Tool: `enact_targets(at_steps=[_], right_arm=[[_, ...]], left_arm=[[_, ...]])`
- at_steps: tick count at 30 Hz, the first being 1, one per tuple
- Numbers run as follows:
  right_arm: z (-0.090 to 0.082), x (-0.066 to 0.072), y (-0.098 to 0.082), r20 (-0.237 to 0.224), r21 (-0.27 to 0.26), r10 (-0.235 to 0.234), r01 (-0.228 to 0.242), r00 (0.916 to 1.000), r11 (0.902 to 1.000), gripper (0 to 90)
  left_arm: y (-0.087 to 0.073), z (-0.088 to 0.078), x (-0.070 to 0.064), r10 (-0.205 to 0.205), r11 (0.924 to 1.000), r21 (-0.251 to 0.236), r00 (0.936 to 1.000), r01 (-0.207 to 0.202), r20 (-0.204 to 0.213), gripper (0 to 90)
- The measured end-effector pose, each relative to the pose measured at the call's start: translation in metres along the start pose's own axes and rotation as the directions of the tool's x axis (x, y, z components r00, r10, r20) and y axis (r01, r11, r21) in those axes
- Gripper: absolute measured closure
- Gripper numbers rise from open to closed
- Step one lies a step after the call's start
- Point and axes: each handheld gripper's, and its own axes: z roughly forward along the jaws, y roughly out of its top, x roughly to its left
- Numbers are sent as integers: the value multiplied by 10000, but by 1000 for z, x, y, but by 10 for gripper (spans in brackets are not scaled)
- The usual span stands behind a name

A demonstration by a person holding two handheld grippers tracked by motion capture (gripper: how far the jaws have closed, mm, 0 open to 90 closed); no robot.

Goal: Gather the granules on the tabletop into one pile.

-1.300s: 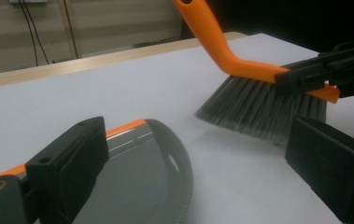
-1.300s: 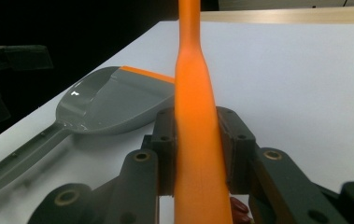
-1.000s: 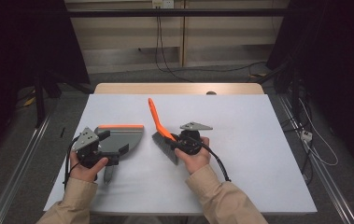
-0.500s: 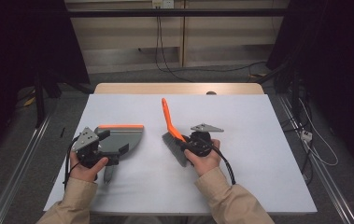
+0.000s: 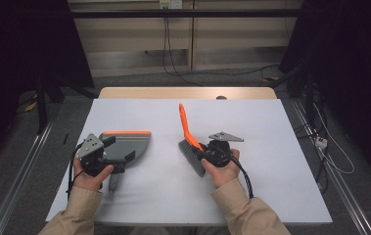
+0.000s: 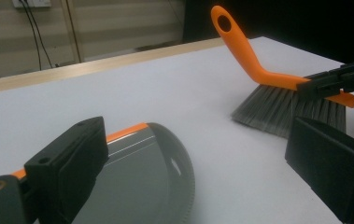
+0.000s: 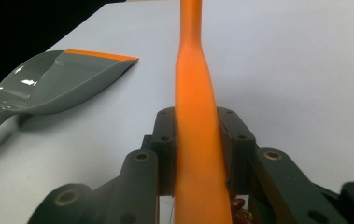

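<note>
Hand brush [image 5: 189, 142]: orange handle with a hanging hole at its tip, grey bristles. It stands near the table centre, bristles down on the white surface, handle rising away from the person. Dustpan [image 5: 127, 146]: grey, orange lip along its far edge, lying flat, left of the brush and well apart from it

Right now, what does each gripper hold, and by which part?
The right gripper holds the brush by its orange back above the bristles. Whether the left gripper, at the dustpan, grips it cannot be told.
</note>
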Motion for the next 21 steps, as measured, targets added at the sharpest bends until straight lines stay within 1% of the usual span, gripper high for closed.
enact_targets(at_steps=[4, 7, 8, 9, 12, 13, 16, 21], right_arm=[[-5, -6, 2, 173, -33, -45, 45, 9998, 10000, 713], [-7, -8, 6, 62, -93, 52, -52, 10000, 9999, 713], [-8, -8, 8, 22, -109, 38, -38, 10000, 9999, 713], [-8, -6, 11, -111, -257, 60, -63, 9999, 9996, 713], [-7, -1, 21, -397, -486, 117, -136, 9991, 9987, 713], [-5, 0, 24, -464, -598, 118, -146, 9989, 9981, 713], [3, 2, 33, -567, -671, 10, -49, 9984, 9977, 713], [24, 3, 40, -657, -447, -45, 15, 9978, 9990, 713]], left_arm=[[0, 1, 0, 38, 10000, 23, 10000, -38, -1, 56], [0, 1, 0, 10, 10000, 18, 10000, -10, -18, 56], [0, 1, 0, 6, 10000, 26, 10000, -6, -4, 56], [0, 1, 0, 38, 10000, 36, 10000, -38, -3, 56], [0, 2, -1, 0, 10000, 9, 10000, 0, 16, 56], [0, 2, 0, 22, 10000, 24, 10000, -22, 16, 56], [0, 2, 0, -8, 10000, 35, 10000, 8, -2, 56], [0, 2, 1, -16, 10000, 72, 10000, 16, 13, 56]])
